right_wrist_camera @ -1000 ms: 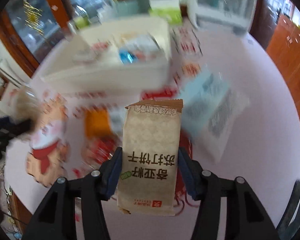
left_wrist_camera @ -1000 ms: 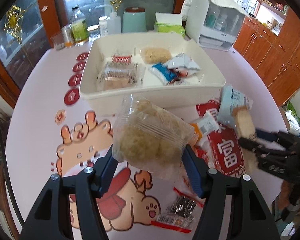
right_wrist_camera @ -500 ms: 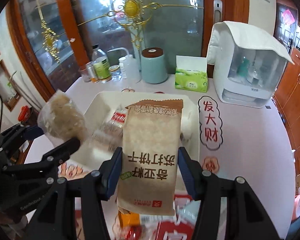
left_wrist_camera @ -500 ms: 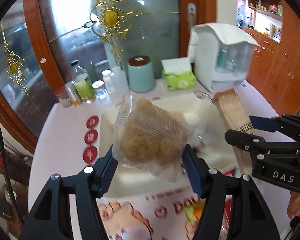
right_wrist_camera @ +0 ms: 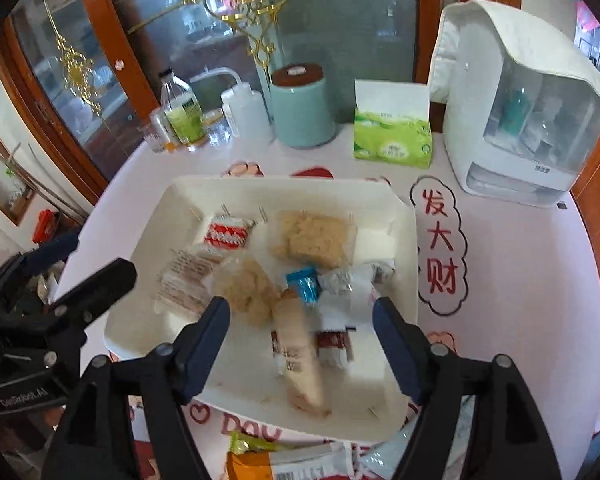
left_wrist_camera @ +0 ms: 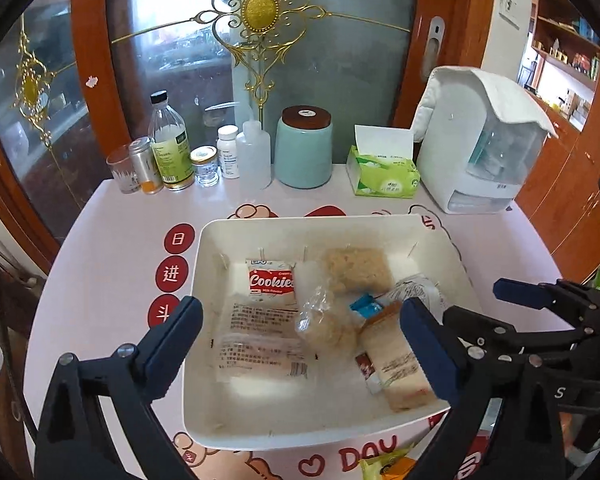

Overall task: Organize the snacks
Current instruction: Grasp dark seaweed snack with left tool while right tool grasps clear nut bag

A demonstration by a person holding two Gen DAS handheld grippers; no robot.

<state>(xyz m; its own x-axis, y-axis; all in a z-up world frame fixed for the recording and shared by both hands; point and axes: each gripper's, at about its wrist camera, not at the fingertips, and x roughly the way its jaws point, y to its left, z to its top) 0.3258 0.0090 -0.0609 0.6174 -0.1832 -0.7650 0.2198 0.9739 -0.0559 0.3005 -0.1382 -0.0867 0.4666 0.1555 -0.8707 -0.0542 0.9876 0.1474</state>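
Note:
A white bin [left_wrist_camera: 204, 248] [right_wrist_camera: 404, 216] sits on the pink table and holds several snack packs. My left gripper [left_wrist_camera: 300, 338] hangs over the bin with its jaws opening; the clear bag of puffed snack [left_wrist_camera: 328, 324] [right_wrist_camera: 244, 284] lies loose in the bin below, free of the pads. My right gripper [right_wrist_camera: 300, 328] is also over the bin, jaws opening, and the tan cracker pack [right_wrist_camera: 300, 360] [left_wrist_camera: 396, 364] lies blurred between and beneath its fingers, untouched by them. A Cookies pack [left_wrist_camera: 270, 282] and a rice cake [left_wrist_camera: 356, 268] rest further back.
Along the far table edge stand bottles and jars [left_wrist_camera: 168, 148], a teal canister [left_wrist_camera: 304, 148], a green tissue box [left_wrist_camera: 384, 172] and a white appliance [left_wrist_camera: 480, 140]. An orange snack pack [right_wrist_camera: 268, 464] lies on the table at the bin's near side.
Both grippers carried their packs over the bin and opened. The puffed snack bag and the cracker pack dropped from the pads into the bin.

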